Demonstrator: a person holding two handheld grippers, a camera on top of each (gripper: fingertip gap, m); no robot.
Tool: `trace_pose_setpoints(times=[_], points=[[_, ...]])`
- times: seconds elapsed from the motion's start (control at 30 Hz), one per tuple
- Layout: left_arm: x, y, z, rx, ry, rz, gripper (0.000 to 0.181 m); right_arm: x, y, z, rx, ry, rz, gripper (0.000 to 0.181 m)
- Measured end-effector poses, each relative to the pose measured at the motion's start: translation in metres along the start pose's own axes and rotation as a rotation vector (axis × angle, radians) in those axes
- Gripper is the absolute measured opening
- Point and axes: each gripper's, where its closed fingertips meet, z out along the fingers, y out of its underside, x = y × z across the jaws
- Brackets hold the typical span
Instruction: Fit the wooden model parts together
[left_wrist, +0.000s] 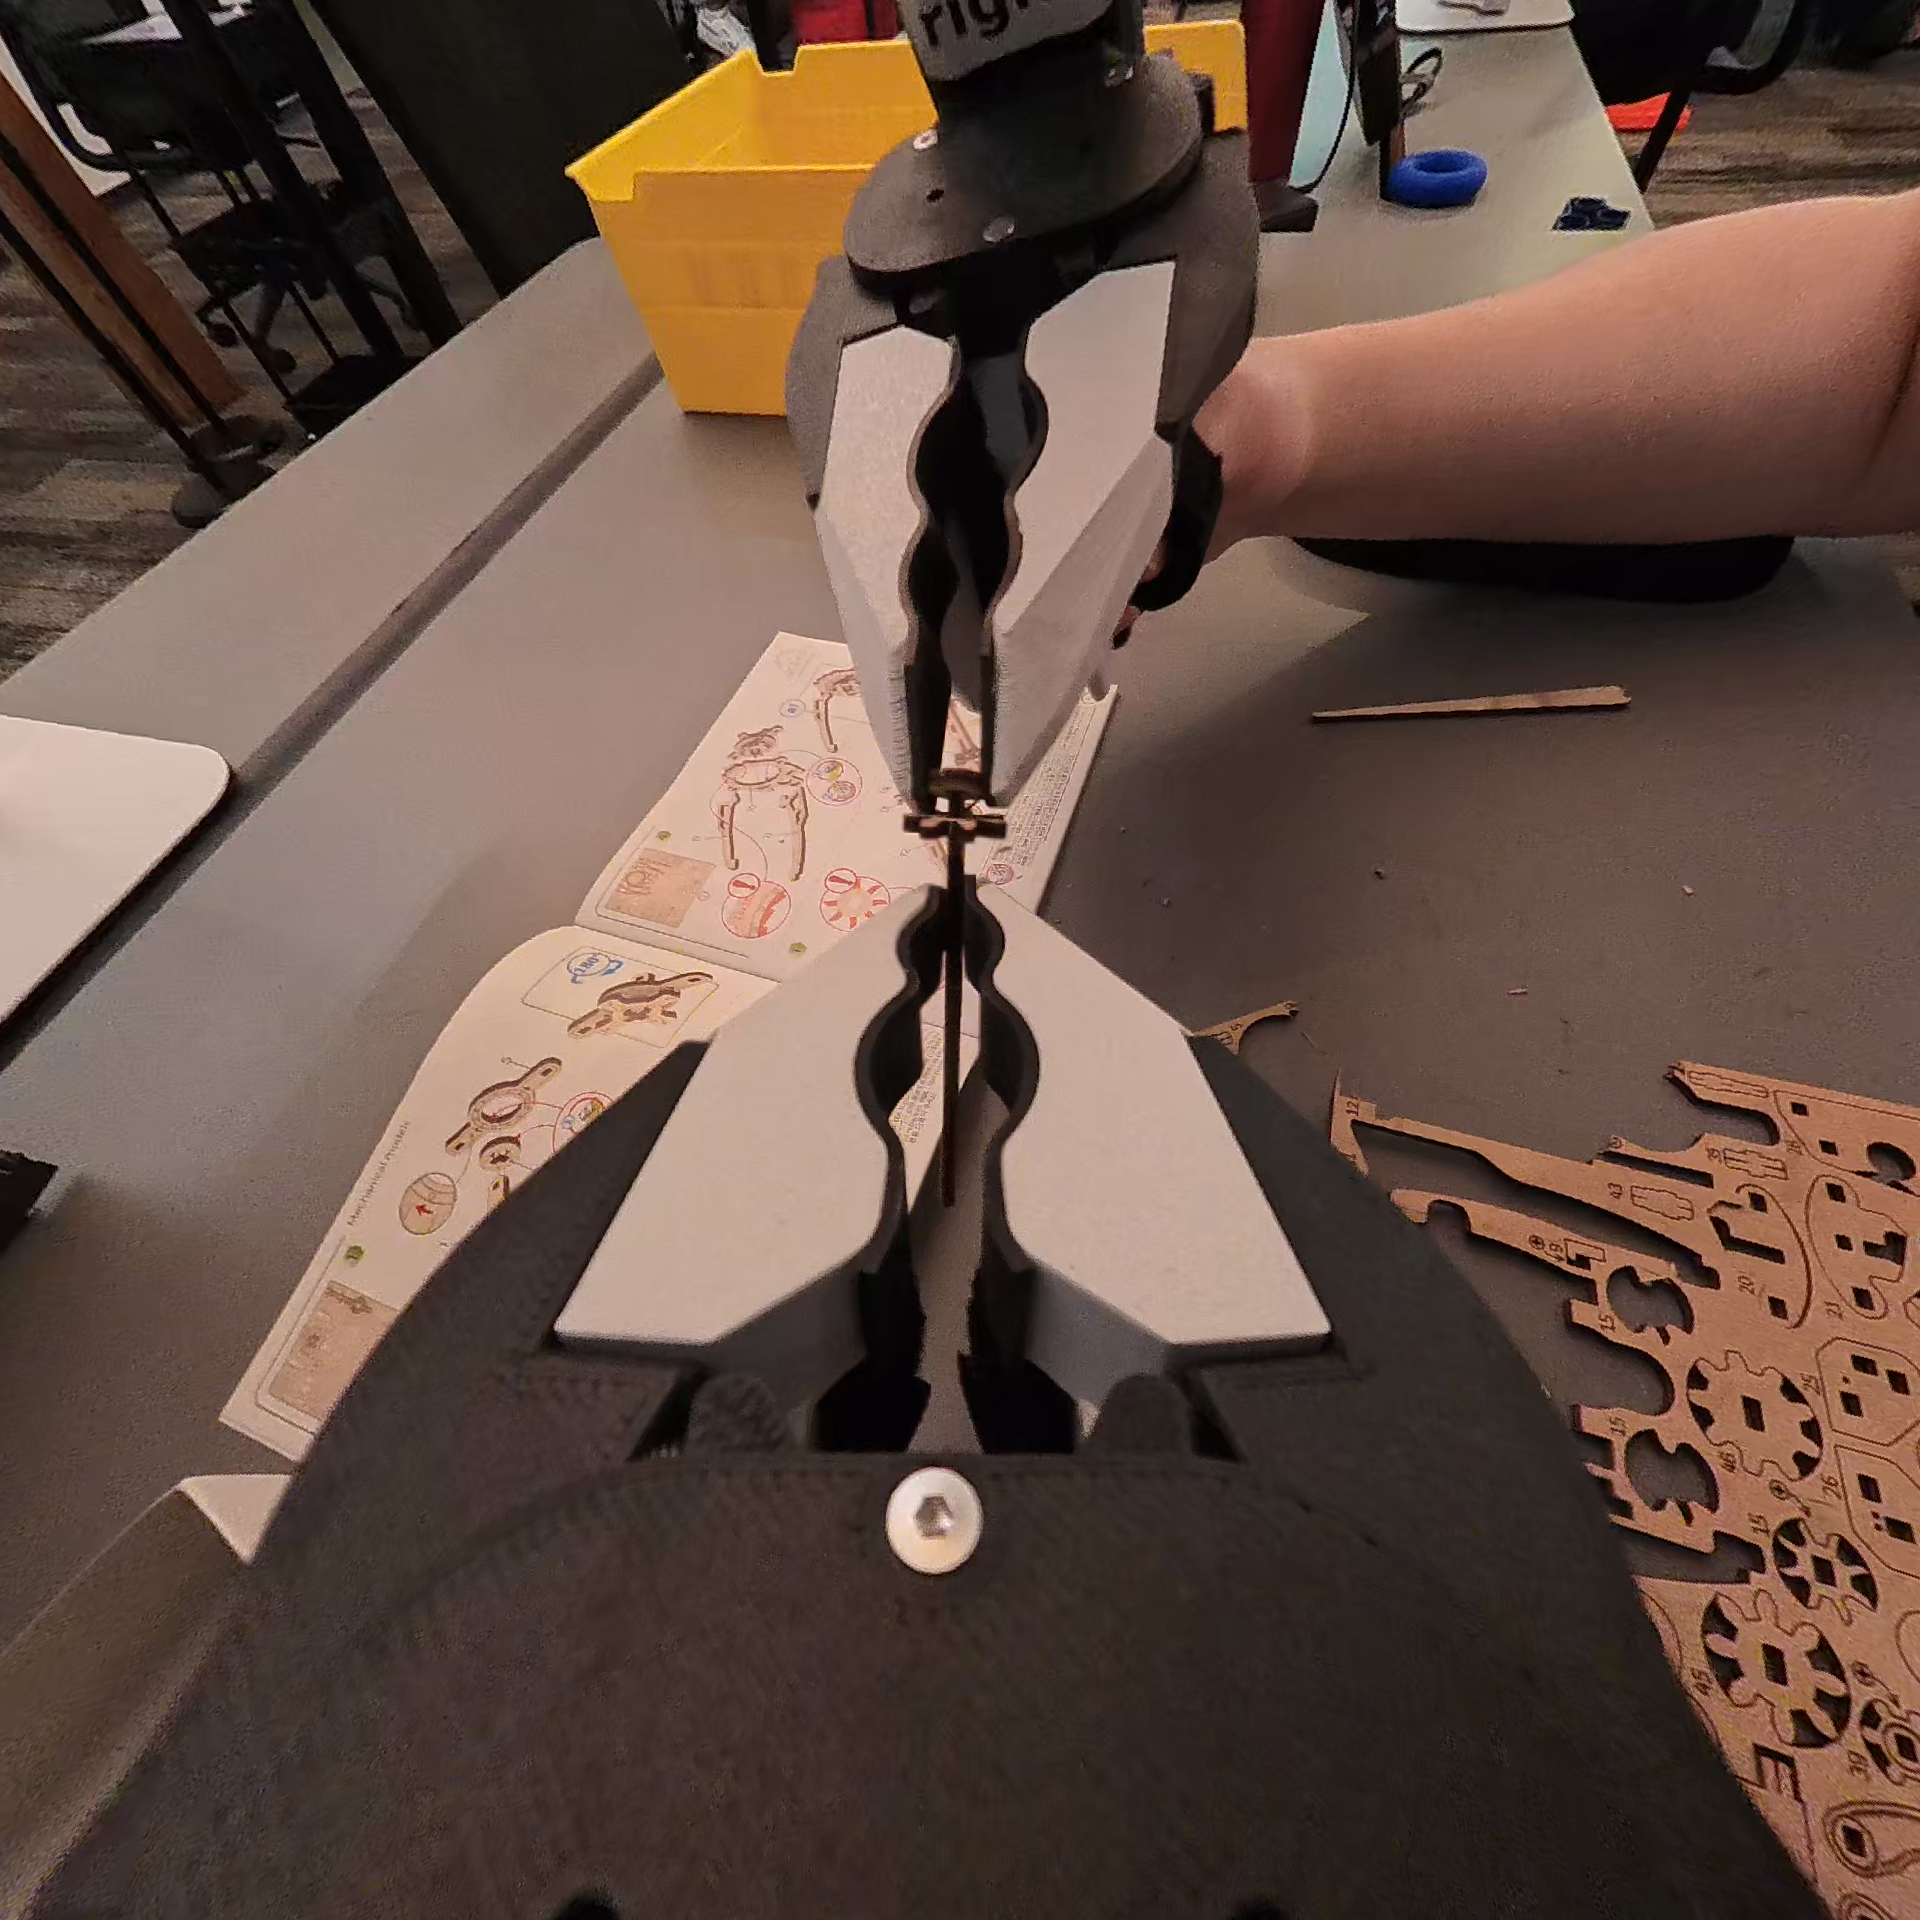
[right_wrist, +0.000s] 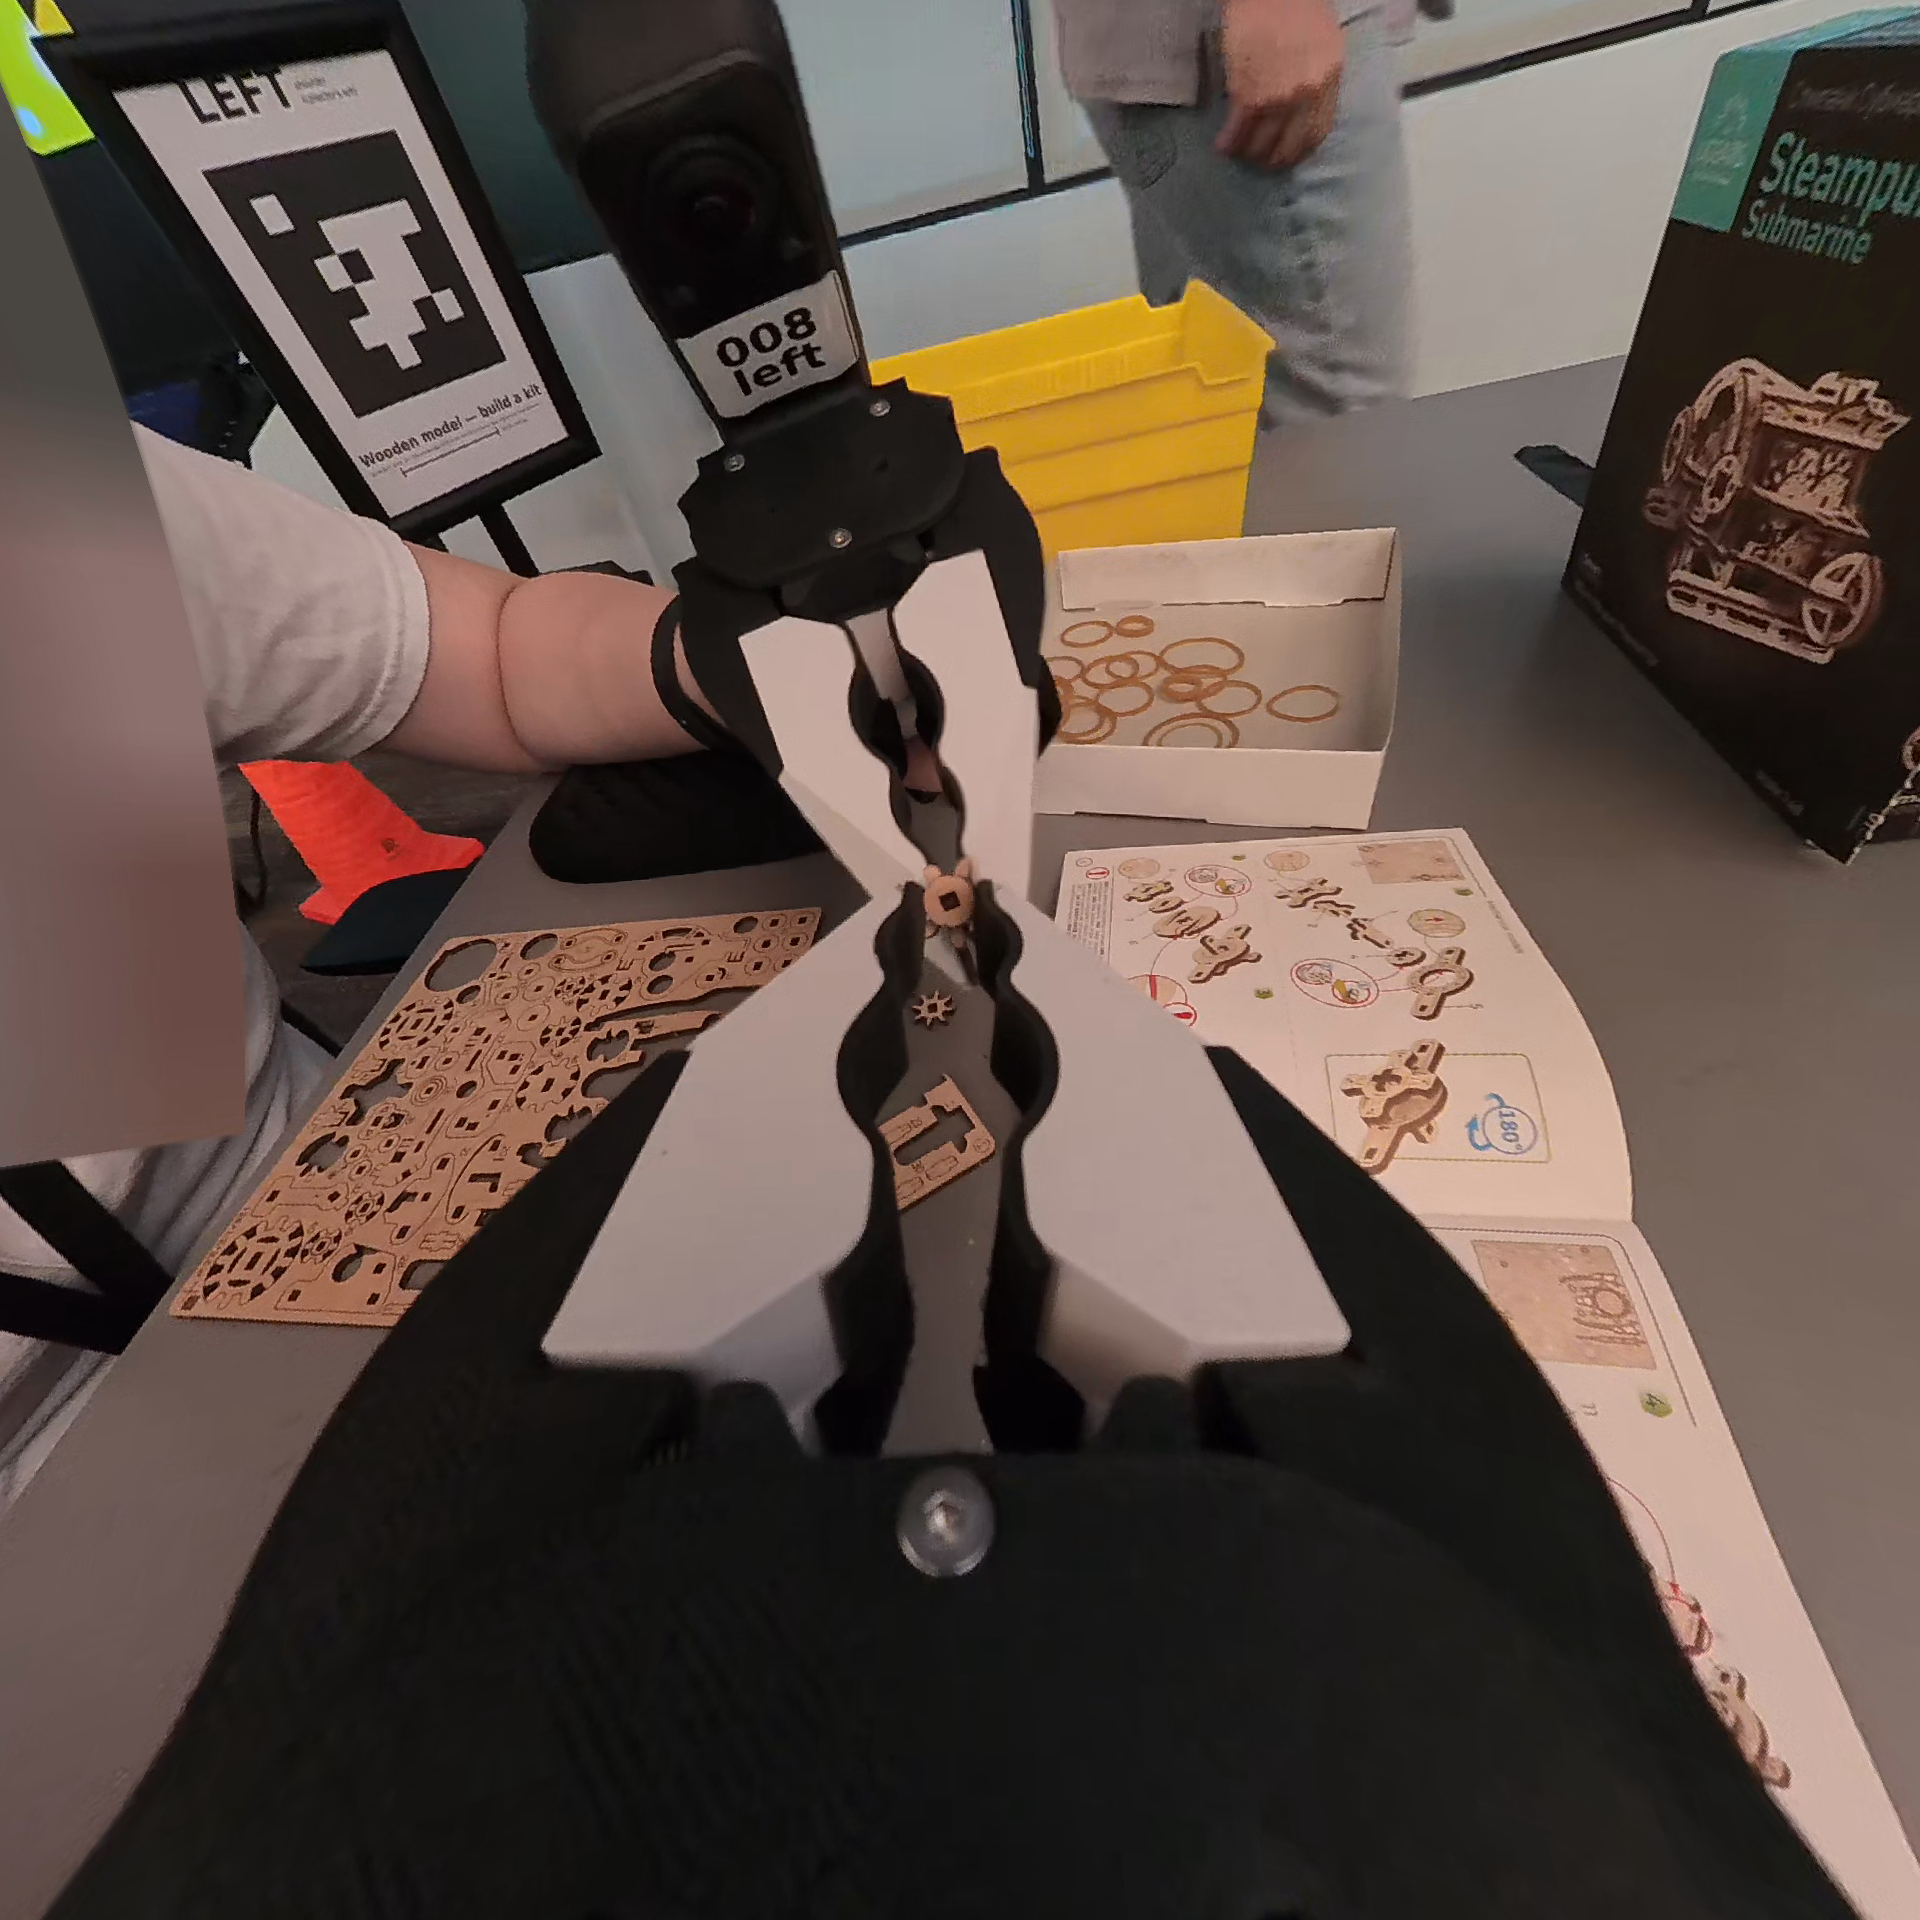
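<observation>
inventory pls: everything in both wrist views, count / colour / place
yellow bin: 1, far table edge
white tray: 1, holds tan rubber bands, many
instruction sheet: 1, white, open on table
punched wooden sheet: 1, tan, flat
loose gear: 1, tan, on table
wooden strip: 1
kit box: 1, black and teal
marker sign: 1
blue ring: 1
thin wooden rod: 1, in left hand-held gripper
small gear piece: 1, in right hand-held gripper

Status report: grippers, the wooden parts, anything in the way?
Left gripper shut on thin wooden axle. Right gripper shut on small wooden gear. Parts meeting mid-air, tip to tip. Nothing between them.
</observation>
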Motion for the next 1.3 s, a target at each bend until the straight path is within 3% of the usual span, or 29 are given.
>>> trace_pose_setpoints(times=[0.57, 0.9, 1.13, 1.3], points=[[0.0010, -0.0008, -0.0027, -0.024, 0.011, -0.015, 0.000, 0.0000, -0.0043, 0.0000, 0.040, -0.012, 0.028, 0.008], [-0.0023, -0.0005, -0.0007, -0.016, -0.029, 0.022, 0.005, -0.0006, -0.0026, -0.0003, 0.002, 0.000, 0.025, 0.008], [-0.0013, -0.0035, -0.0021, -0.014, -0.059, 0.094, 0.000, -0.0006, -0.0020, -0.0022, -0.005, -0.011, 0.039, 0.008], [0.0027, -0.0003, -0.0014, -0.037, -0.014, 0.061, 0.000, -0.0022, 0.0013, -0.0016, -0.039, -0.012, 0.025, 0.008]])
